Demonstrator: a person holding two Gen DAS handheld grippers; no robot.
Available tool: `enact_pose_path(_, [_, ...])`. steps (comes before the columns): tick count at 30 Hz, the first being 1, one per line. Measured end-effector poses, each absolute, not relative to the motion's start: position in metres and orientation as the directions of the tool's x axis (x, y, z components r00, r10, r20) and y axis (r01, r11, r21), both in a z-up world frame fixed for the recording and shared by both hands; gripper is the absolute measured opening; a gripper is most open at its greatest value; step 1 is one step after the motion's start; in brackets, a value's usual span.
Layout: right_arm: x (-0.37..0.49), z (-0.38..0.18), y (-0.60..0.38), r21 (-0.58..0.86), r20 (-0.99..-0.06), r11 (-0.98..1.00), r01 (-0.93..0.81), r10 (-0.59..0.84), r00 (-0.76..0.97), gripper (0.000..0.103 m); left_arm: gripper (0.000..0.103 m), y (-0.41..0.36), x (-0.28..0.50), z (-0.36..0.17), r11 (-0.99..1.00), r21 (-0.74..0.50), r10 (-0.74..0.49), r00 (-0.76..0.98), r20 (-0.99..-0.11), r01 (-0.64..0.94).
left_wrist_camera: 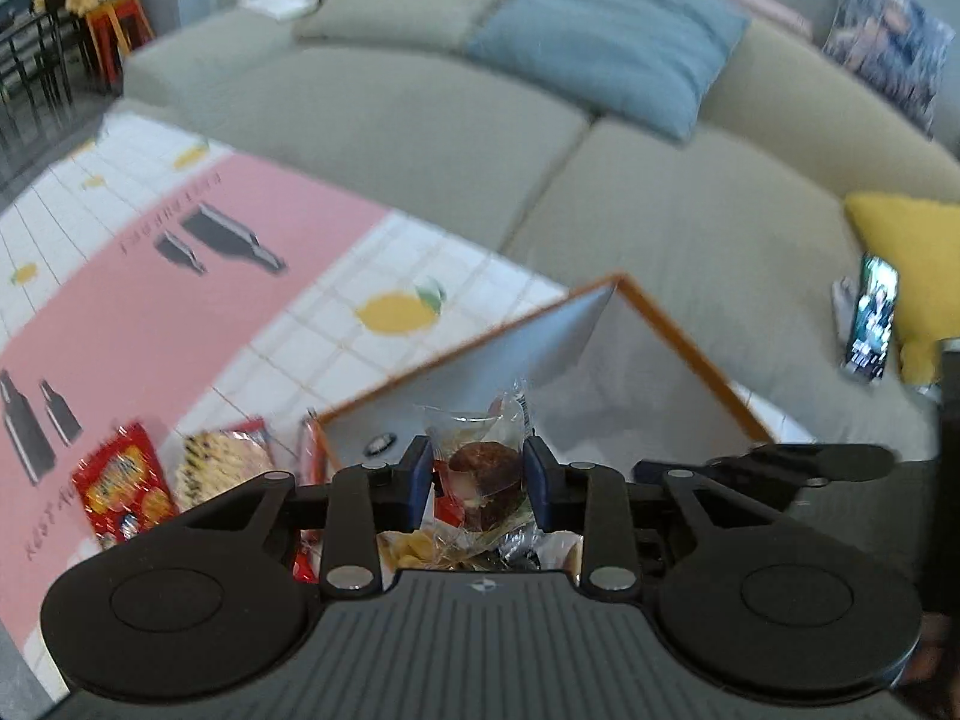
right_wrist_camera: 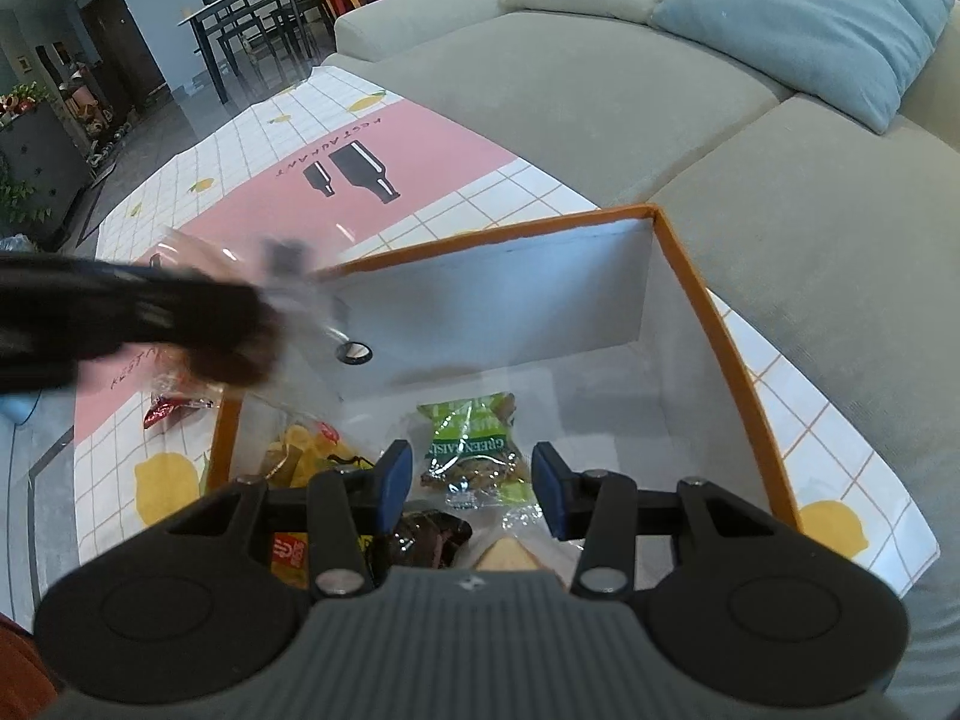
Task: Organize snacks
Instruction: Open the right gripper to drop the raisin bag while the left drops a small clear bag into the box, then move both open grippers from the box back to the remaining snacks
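Left wrist view. My left gripper (left_wrist_camera: 478,474) is clamped, blue pads (left_wrist_camera: 419,480) on either side, on a clear-wrapped brown round pastry (left_wrist_camera: 483,474). The grip sits across the packet's middle, I judge so that the loose film cannot slip. The packet's long axis runs up and away from the camera, its twisted clear end pointing toward the grey fabric storage box with orange rim (left_wrist_camera: 678,336). It hangs at the box's near left edge, over other wrappers. A red printed snack bag (left_wrist_camera: 123,489) and a pale round cracker pack (left_wrist_camera: 222,465) lie beside each other on the pink-and-white lemon-print tablecloth (left_wrist_camera: 198,312), left of the box and outside it, so sorting looks unfinished.

Right wrist view. My right gripper (right_wrist_camera: 472,483) stands parted and empty, above the box interior. Just beyond its tips a green raisin packet (right_wrist_camera: 474,450) lies flat on the box floor, its long axis pointing away from me, its lettering upside down. The left gripper appears as a dark motion-blurred shape at the box's left rim (right_wrist_camera: 228,432); its load is not legible here.
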State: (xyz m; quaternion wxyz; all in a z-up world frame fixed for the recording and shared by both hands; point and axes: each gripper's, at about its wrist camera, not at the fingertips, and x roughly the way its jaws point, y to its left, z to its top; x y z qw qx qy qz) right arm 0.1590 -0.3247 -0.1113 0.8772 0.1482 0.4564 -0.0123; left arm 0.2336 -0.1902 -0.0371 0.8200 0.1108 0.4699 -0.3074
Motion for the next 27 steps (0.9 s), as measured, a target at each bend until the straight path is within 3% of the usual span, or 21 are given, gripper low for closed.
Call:
enact_pose_path(5, [0.159,-0.116,-0.325,0.249,-0.813,0.956,0.156,0.119,0.570,0.043,0.036,-0.203,0.235,-0.065,0.788,0.008,-0.280,0.368,-0.887,0.616])
enact_pose_path(10, [0.160,-0.121,-0.319,0.239,-0.826,0.960,0.143,0.124,0.549,0.043,0.046,-0.203,0.232,-0.065,0.787,0.034,-0.244,0.361,-0.900,0.616])
enact_pose_path(13, [0.160,-0.120,-0.316,0.236,-0.829,0.963,0.134,0.127,0.545,0.043,0.046,-0.202,0.231,-0.062,0.786,0.042,-0.239,0.365,-0.900,0.617])
enact_pose_path(23, [0.147,-0.097,-0.304,0.217,-0.813,0.967,0.132,0.104,0.572,0.043,0.048,-0.158,0.201,-0.020,0.825,0.041,-0.276,0.465,-0.841,0.564])
enact_pose_path(27, [0.130,-0.075,-0.294,0.241,-0.766,0.959,0.147,0.095,0.636,0.043,0.050,-0.133,0.179,0.001,0.850,0.064,-0.270,0.537,-0.799,0.523])
